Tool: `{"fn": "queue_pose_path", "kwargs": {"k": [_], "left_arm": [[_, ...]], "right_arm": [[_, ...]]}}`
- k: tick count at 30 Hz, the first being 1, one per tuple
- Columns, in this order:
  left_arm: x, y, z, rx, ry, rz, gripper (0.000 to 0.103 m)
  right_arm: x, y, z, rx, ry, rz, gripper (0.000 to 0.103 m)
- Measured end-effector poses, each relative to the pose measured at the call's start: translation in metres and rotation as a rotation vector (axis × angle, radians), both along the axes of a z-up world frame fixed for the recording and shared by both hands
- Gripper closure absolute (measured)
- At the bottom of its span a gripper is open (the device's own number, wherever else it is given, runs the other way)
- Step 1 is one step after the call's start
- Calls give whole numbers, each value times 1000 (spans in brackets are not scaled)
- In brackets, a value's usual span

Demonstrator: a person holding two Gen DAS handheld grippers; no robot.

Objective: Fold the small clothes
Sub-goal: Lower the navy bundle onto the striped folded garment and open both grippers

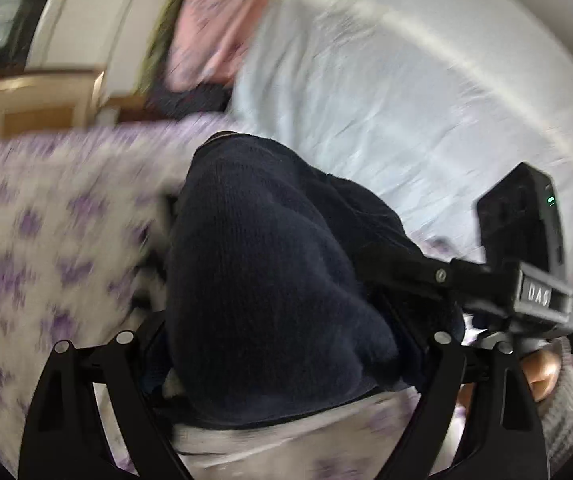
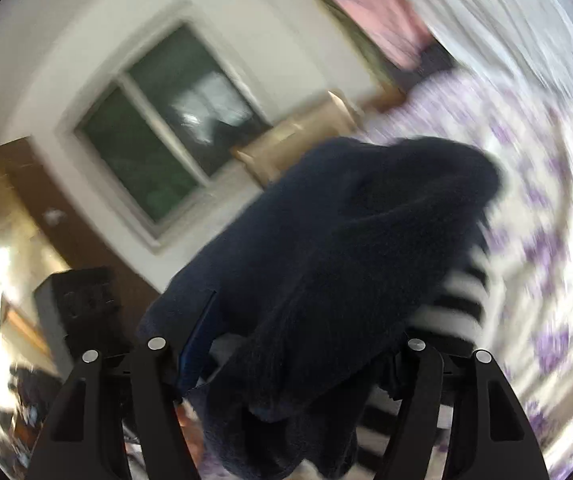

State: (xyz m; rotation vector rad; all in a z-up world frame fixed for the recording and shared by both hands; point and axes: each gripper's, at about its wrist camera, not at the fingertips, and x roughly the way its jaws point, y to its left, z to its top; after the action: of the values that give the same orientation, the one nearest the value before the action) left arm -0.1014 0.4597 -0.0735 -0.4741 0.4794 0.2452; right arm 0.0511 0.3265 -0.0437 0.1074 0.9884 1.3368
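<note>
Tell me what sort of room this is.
Most likely a bedroom. A bed with a purple-flowered sheet and a pale blue cover fills the left wrist view, a pink patterned pillow lies at its far end, and a window sits in a plain white wall.

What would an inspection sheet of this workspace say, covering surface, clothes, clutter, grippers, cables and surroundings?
Surface: bed with a purple-flowered sheet, blurred.
Job's things: dark navy knit garment bunched between both grippers; striped black-and-white cloth beneath it.
Clutter: pale blue bedding and pink flowered fabric behind.
Grippers: left gripper and right gripper have the garment between their jaws; grip cannot be confirmed.
Cables: nothing seen.
Surroundings: window, wooden furniture, white wall.
</note>
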Motion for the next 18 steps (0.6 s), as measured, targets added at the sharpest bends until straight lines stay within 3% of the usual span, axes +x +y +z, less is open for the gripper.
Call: {"fn": "queue_pose_path", "kwargs": {"k": [2,8,12,14,16,18], "left_arm": [[-5,4,-11,-4,-28,13,13],[-13,-4,-6,44,-52,29,12],[-39,-3,3,78,-148,136,9],[-53,1,6,71,-207,191,6],[-50,5,5,61,-191,201,4],[-35,9,-3,44,-117,175,4]], "right_arm": [[3,-6,-19,59,24,16,37],[-3,-12,-11,62,5,4,37],[3,-27,0,145,5,-44,34],[4,-31,-1,108,-28,-61,33],[7,-28,-13,37,-41,-60,24],[7,-32,-15,32,-39,-74,24]]}}
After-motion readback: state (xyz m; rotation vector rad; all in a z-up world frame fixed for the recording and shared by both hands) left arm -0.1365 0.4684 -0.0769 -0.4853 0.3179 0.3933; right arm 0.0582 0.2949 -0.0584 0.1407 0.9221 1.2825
